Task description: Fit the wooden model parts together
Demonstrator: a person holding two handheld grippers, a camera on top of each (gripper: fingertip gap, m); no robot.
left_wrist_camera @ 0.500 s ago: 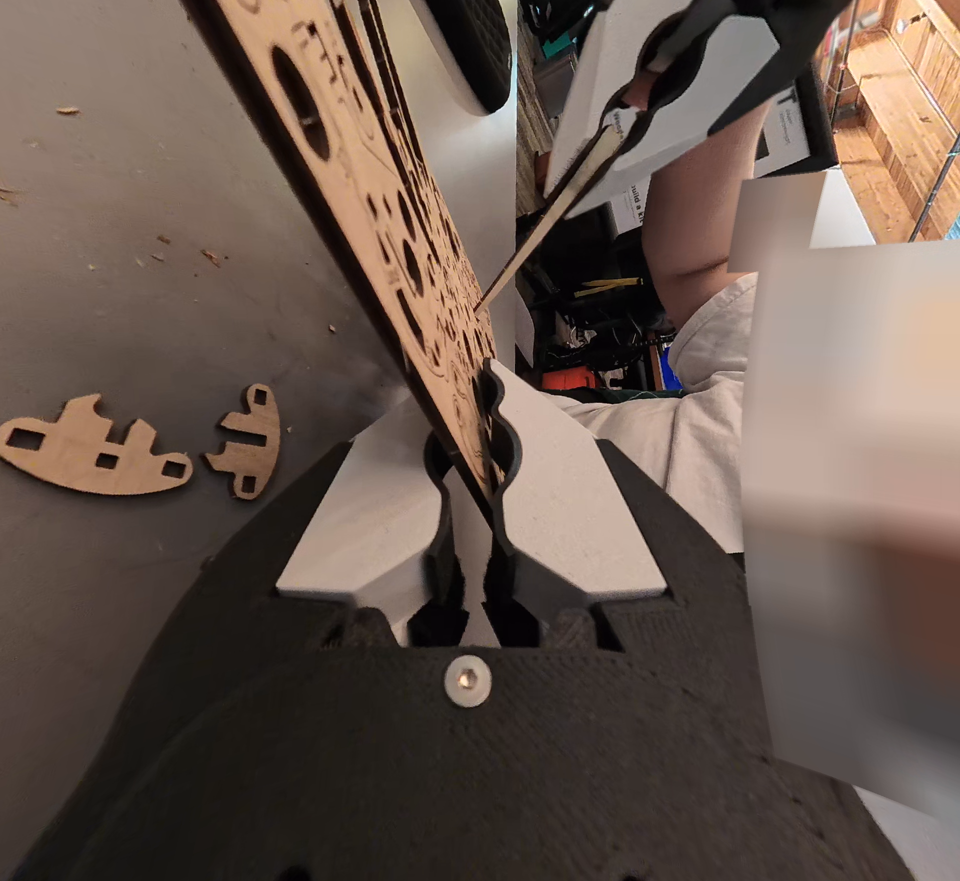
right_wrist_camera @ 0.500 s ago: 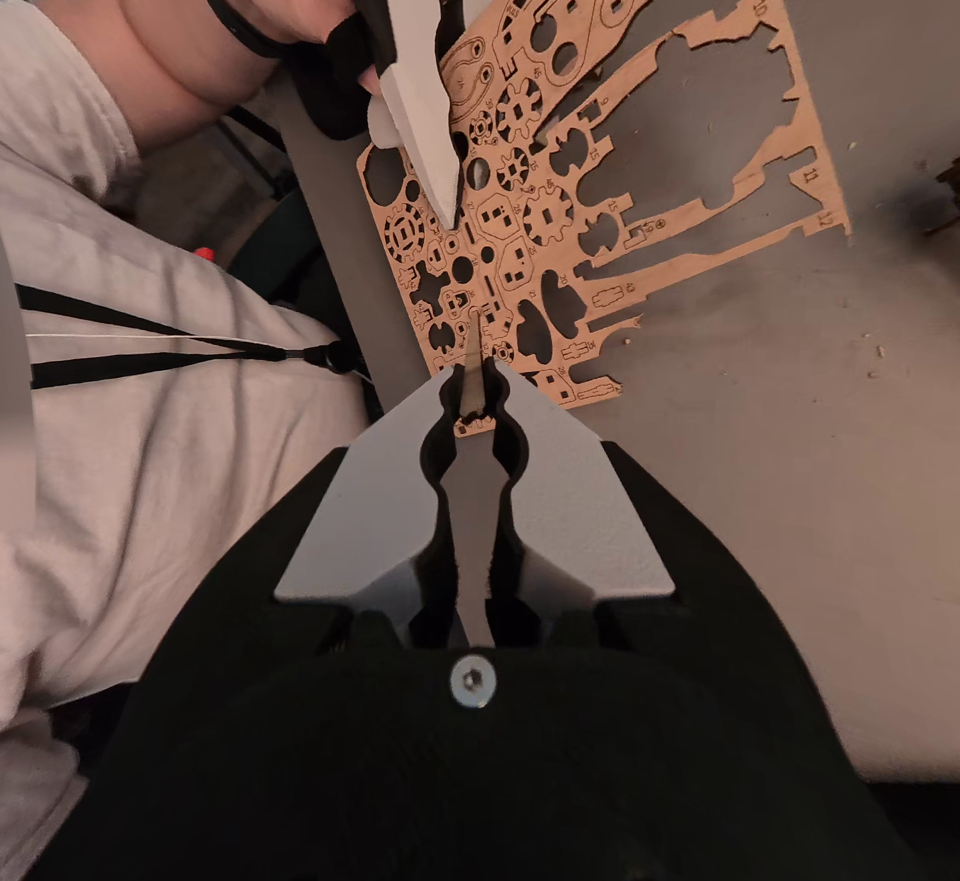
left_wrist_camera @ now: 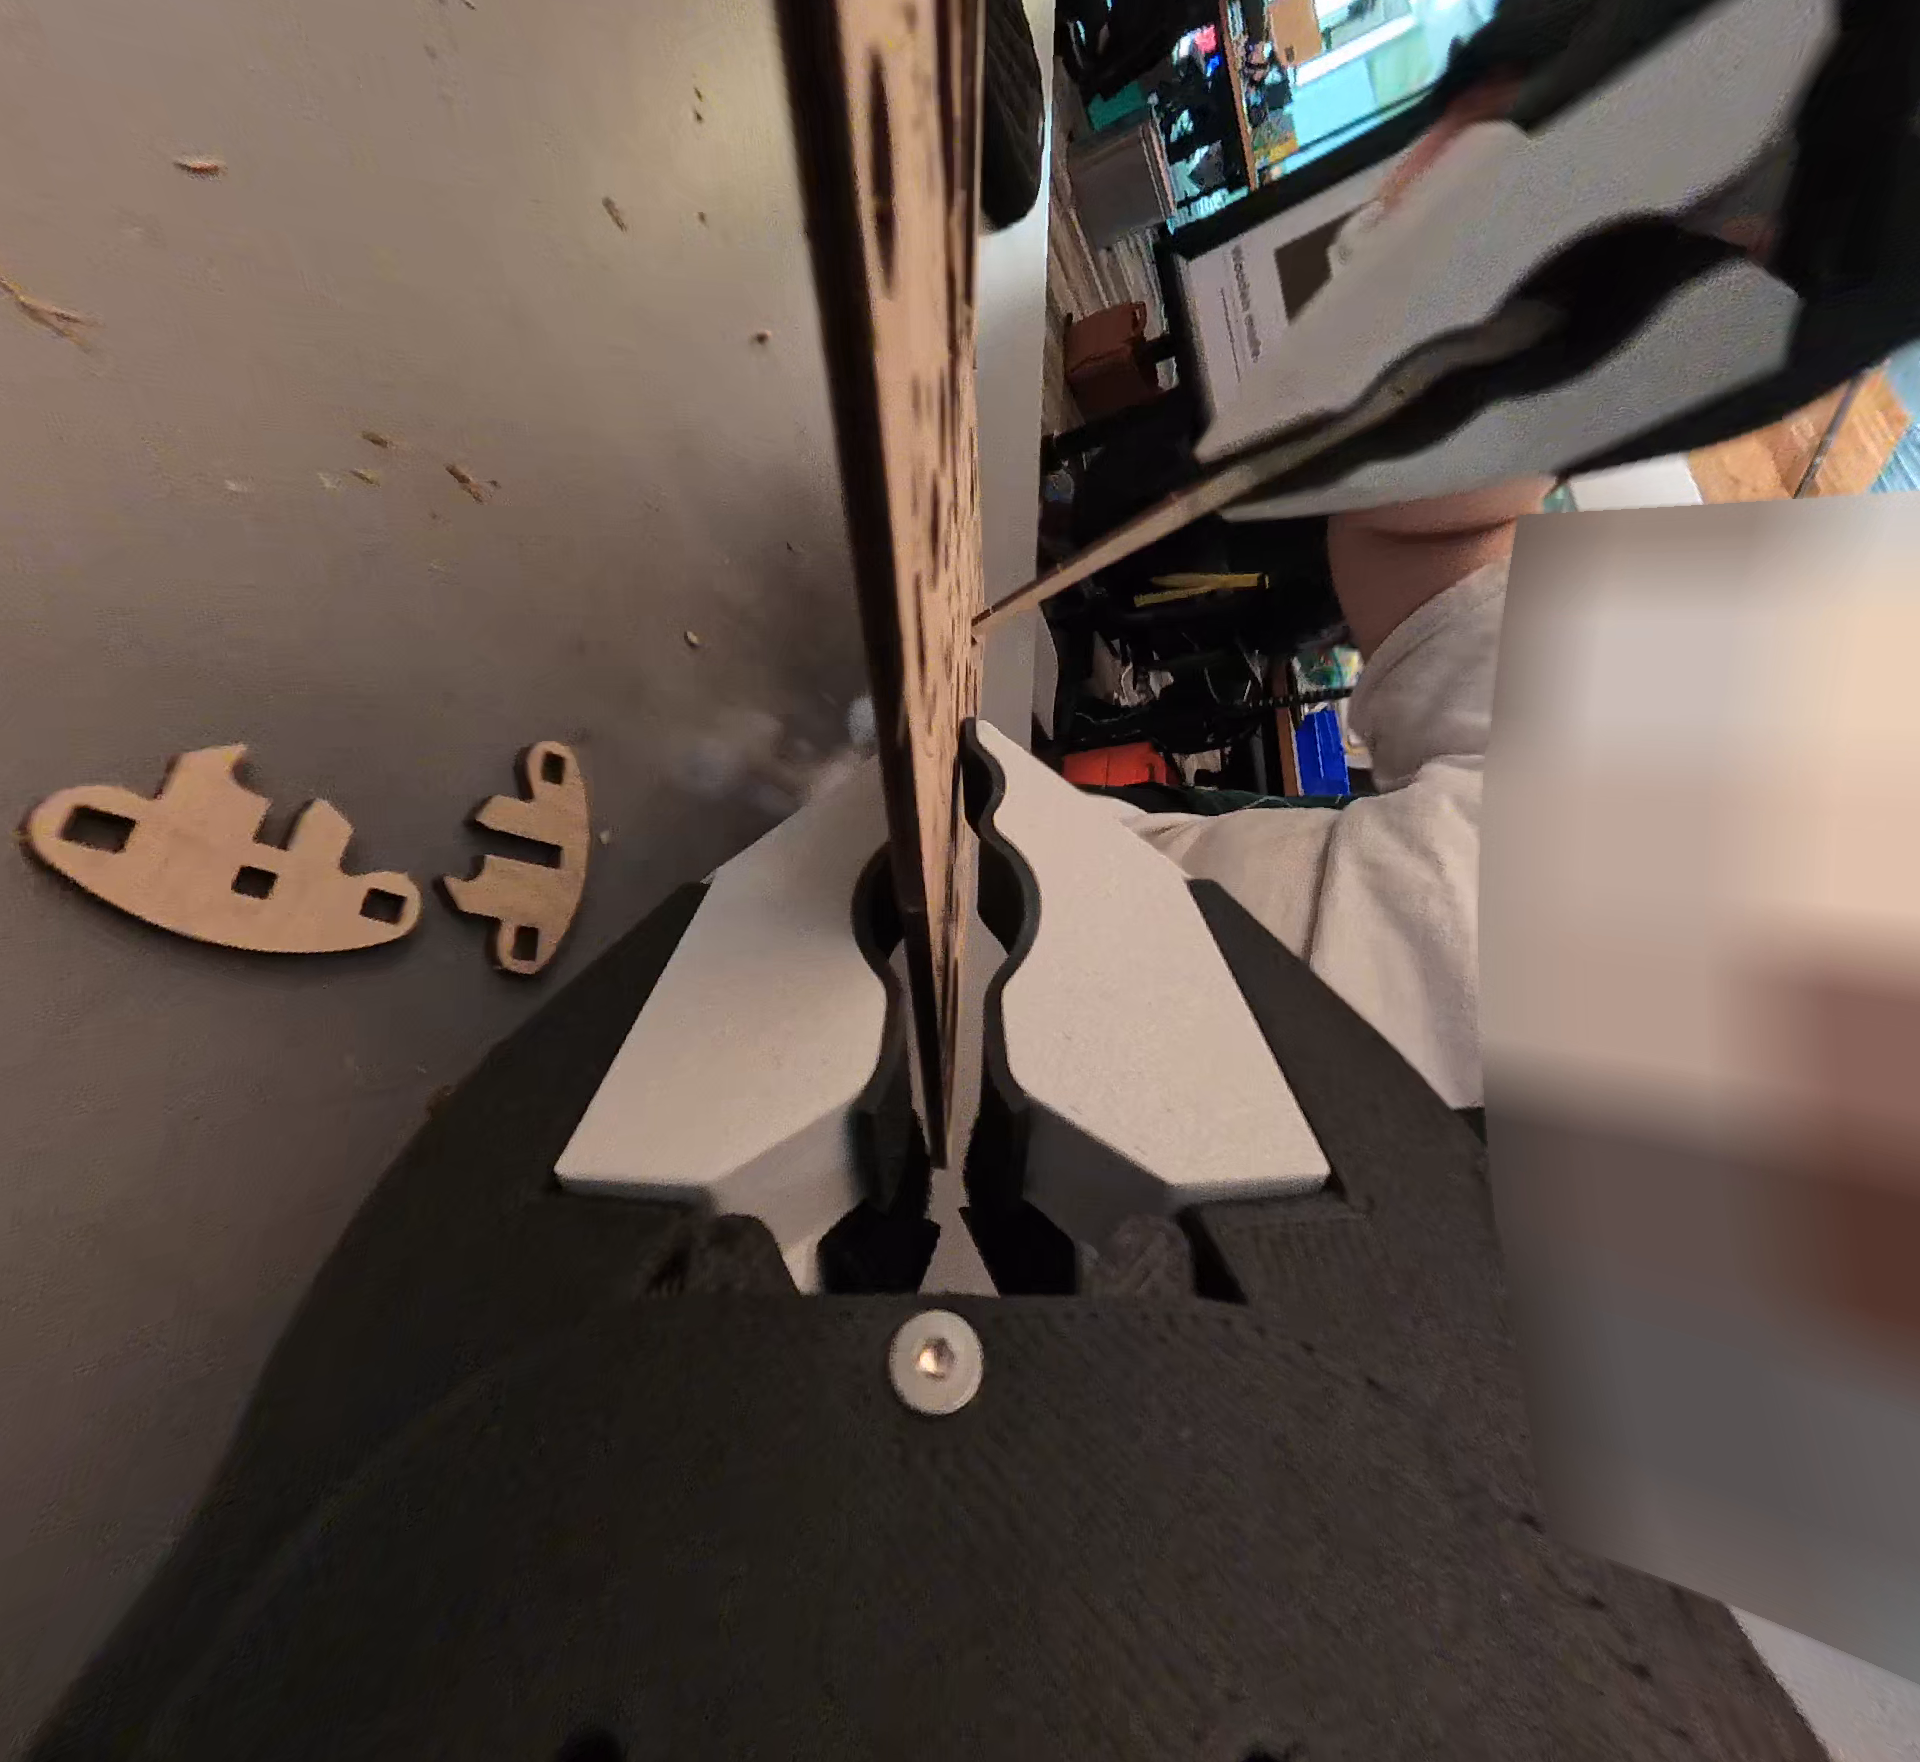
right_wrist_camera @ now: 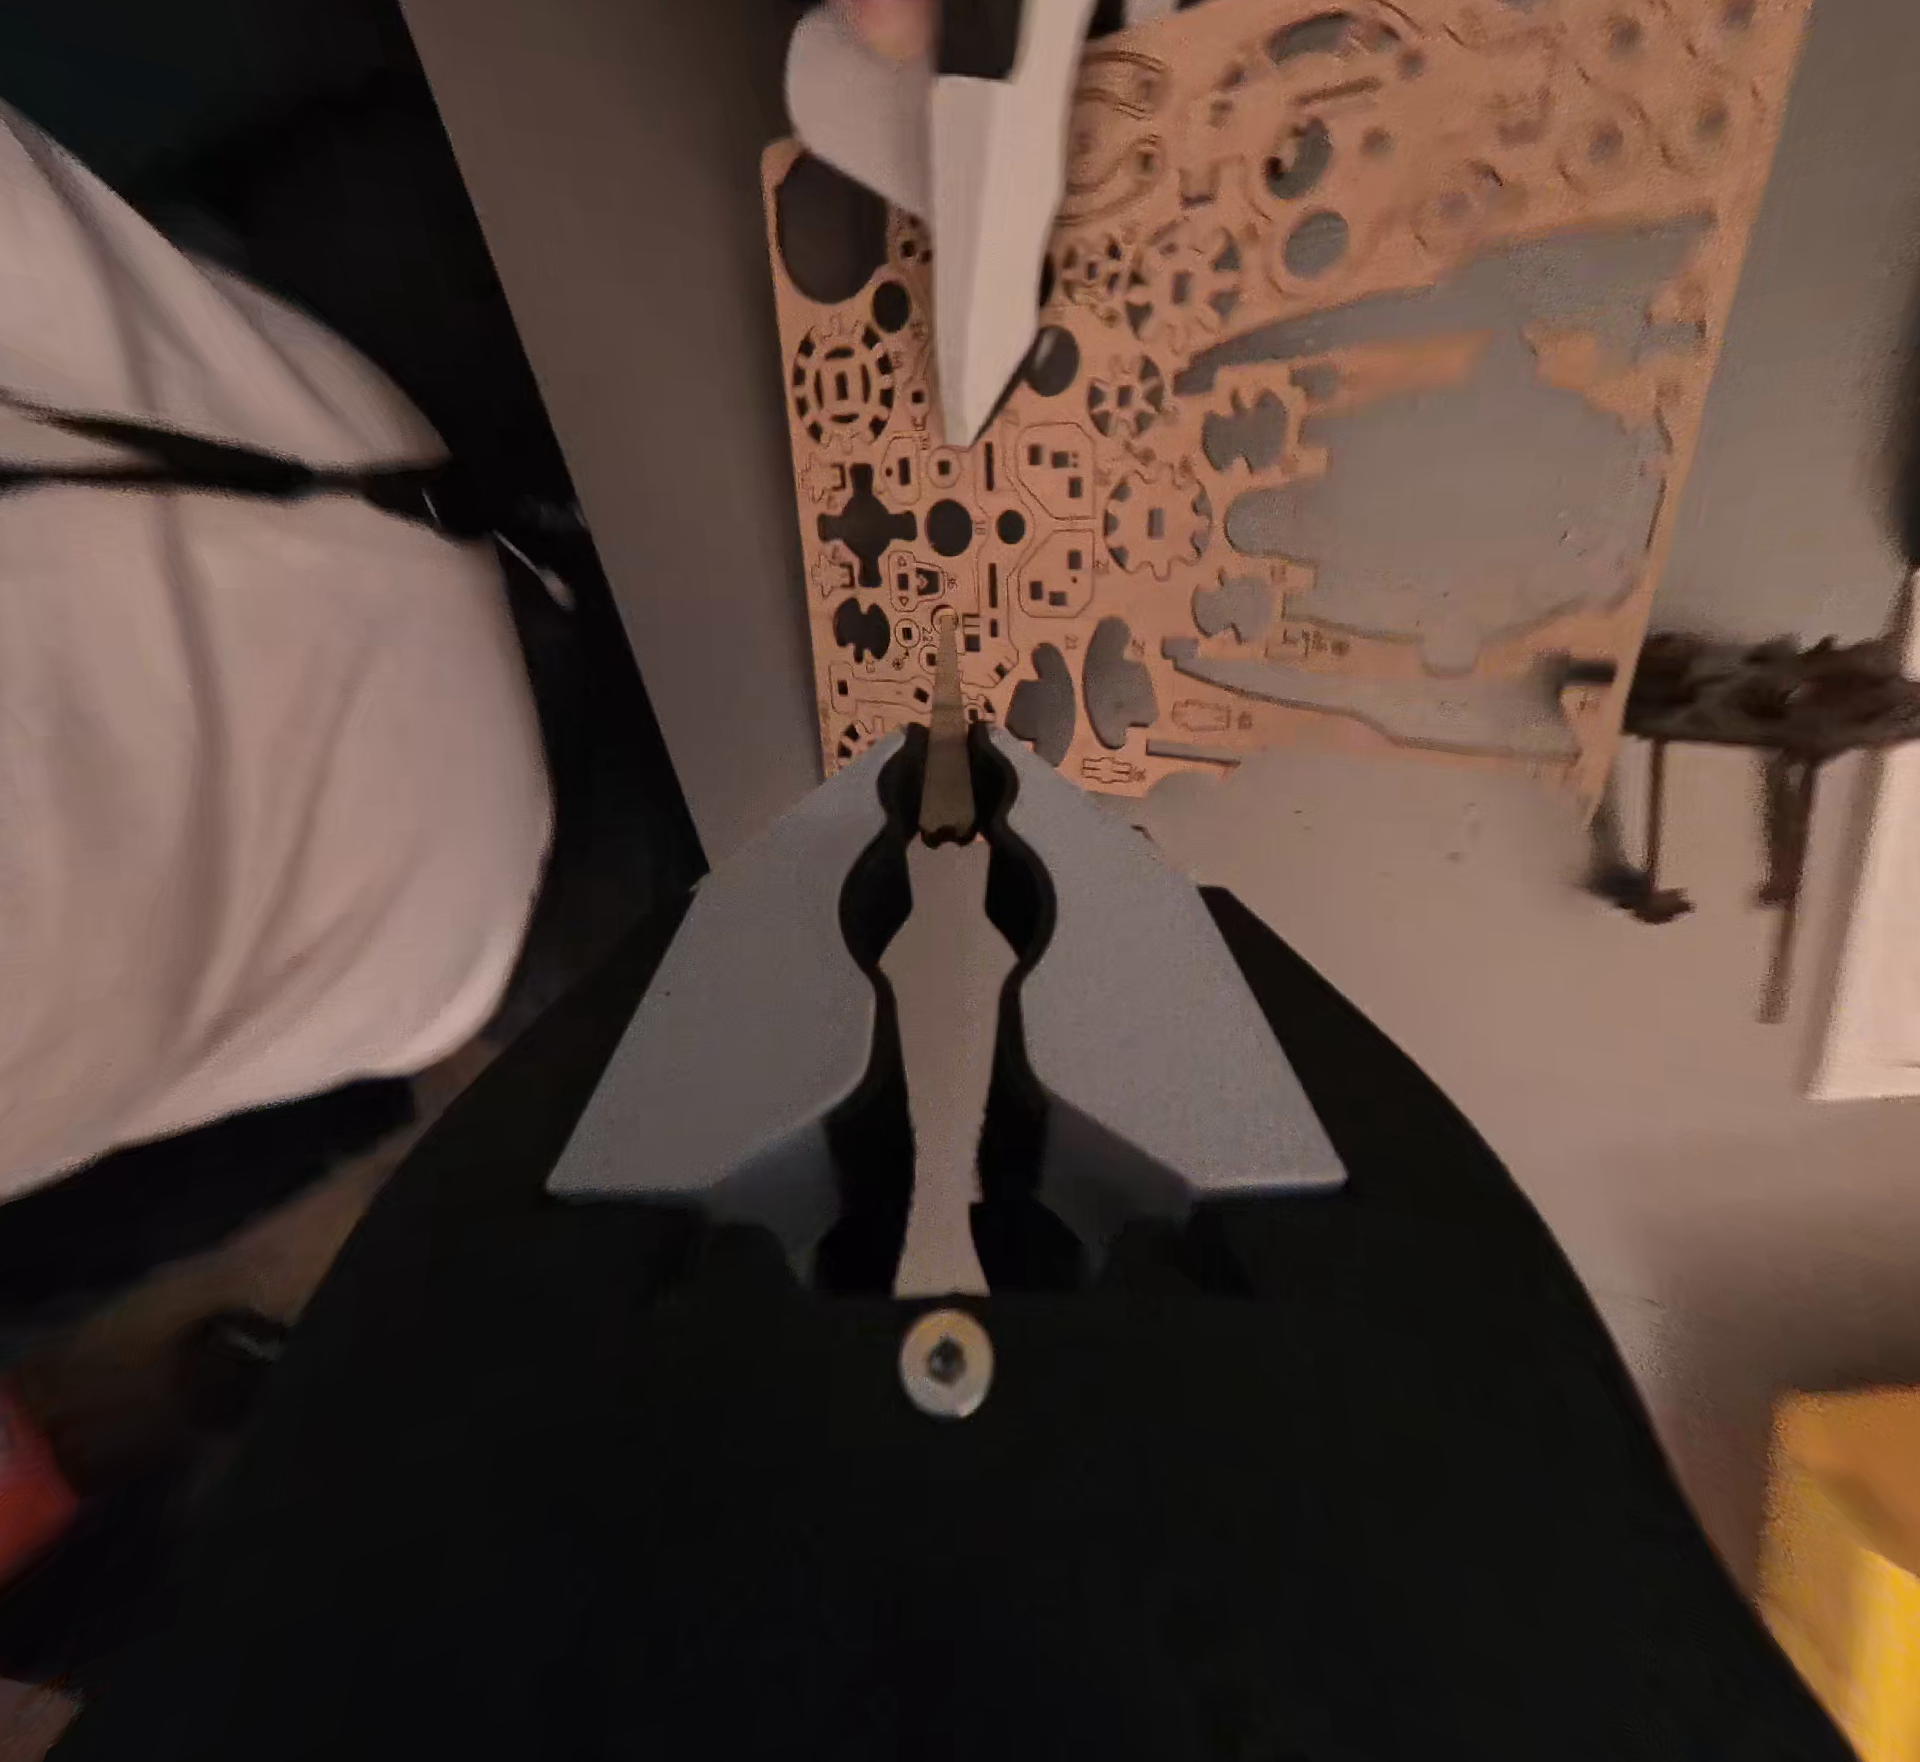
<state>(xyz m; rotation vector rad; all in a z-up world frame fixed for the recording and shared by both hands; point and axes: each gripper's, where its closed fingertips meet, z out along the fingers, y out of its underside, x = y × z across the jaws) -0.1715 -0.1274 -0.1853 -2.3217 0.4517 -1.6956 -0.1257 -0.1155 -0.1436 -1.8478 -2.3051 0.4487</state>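
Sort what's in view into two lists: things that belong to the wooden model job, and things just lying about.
In the job:
- laser-cut wooden sheet, clamped in the left gripper
- thin pointed stick, held by the right gripper, tip at the sheet
- two loose wooden parts on the grey table

Lying about:
- wood crumbs
- yellow object

Left tongs (left_wrist_camera: 940, 891) and right tongs (right_wrist_camera: 948, 782) are both clamped, tips nearly facing each other.

My right wrist view is dim and motion-smeared beyond my fingertips; the left is brighter, lit from the background window, with fisheye bending at edges.
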